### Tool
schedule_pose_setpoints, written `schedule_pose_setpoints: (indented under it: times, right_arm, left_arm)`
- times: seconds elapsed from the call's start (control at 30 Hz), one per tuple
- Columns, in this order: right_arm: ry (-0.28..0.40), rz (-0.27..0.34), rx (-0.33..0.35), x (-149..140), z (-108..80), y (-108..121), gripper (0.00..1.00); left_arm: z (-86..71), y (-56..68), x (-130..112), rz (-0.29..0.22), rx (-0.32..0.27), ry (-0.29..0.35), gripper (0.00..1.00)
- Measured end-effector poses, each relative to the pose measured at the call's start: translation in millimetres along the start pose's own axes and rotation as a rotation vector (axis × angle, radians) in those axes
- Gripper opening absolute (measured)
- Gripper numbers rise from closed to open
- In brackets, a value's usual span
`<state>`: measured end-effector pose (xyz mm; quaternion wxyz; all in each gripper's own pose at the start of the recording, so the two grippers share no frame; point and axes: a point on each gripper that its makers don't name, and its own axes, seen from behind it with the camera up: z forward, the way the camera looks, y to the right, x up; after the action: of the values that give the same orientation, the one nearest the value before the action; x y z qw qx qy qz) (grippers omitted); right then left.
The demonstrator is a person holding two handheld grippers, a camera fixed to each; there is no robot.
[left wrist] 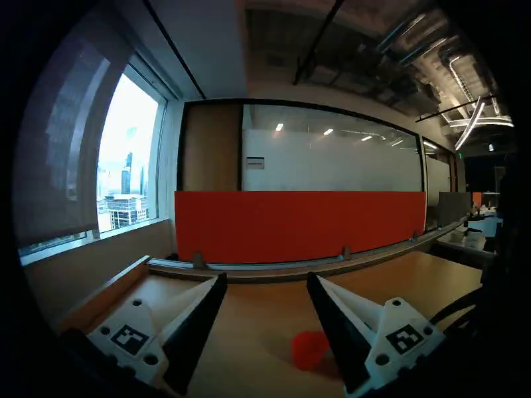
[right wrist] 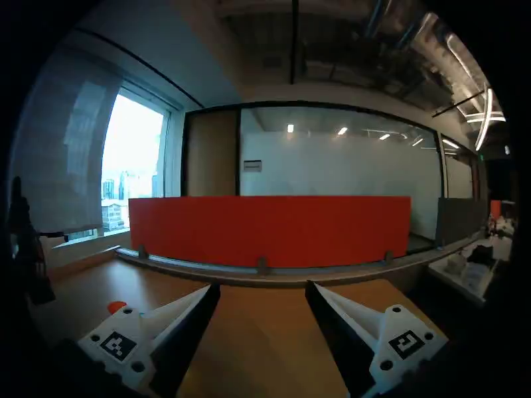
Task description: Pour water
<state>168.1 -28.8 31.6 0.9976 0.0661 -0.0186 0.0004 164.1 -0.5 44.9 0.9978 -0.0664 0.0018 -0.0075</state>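
In the left gripper view my left gripper [left wrist: 265, 288] hangs open over a wooden desk [left wrist: 265, 318], nothing between its fingers. A small red cup [left wrist: 309, 349] stands on the desk low down, just inside the right finger [left wrist: 338, 325] and partly hidden by it. In the right gripper view my right gripper [right wrist: 262, 295] is also open and empty above the same desk [right wrist: 265, 338]. A small orange-red object [right wrist: 116, 307] peeks out behind its left finger [right wrist: 179, 325]; what it is I cannot tell.
An orange divider panel [left wrist: 299, 225] runs along the desk's far edge, with a glass wall behind it. A window [left wrist: 126, 166] is to the left. A dark shape [right wrist: 26, 259] stands at the far left edge. More desks with clutter [right wrist: 478, 265] lie right.
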Motion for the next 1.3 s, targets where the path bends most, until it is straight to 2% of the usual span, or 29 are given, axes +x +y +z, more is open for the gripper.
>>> schedule_pose_setpoints:
  times: [0.3, 0.5, 0.8, 0.9, 1.1, 1.2, 1.3]
  right_arm:
    - [0.034, -0.021, 0.001, 46, -0.4, 2, 0.99]
    - [0.024, -0.017, 0.012, 48, -1.2, 2, 0.99]
    - [-0.015, 0.009, 0.109, 40, 1.1, -11, 0.99]
    - [-0.016, 0.023, 0.158, 43, 2.2, -18, 0.99]
    - [-0.012, 0.046, 0.282, 49, 0.9, -38, 0.99]
    - [-0.014, 0.039, 0.337, 51, 0.2, -49, 0.99]
    - [-0.017, 0.022, 0.382, 53, -0.6, -59, 0.99]
  left_arm:
    - [3.5, 9.8, 39, 0.003, -0.053, 0.009, 0.89]
    - [4.1, 19.1, 42, -0.007, -0.096, -0.018, 0.89]
    - [5.9, 35.7, 34, -0.011, -0.187, -0.062, 0.89]
    - [6.8, 46.6, 36, -0.012, -0.239, -0.060, 0.89]
    - [3.8, 77.4, 45, -0.007, -0.386, -0.041, 0.89]
    - [2.6, 89.9, 48, -0.019, -0.443, -0.029, 0.88]
    - [2.5, 99.4, 48, -0.057, -0.489, -0.030, 0.89]
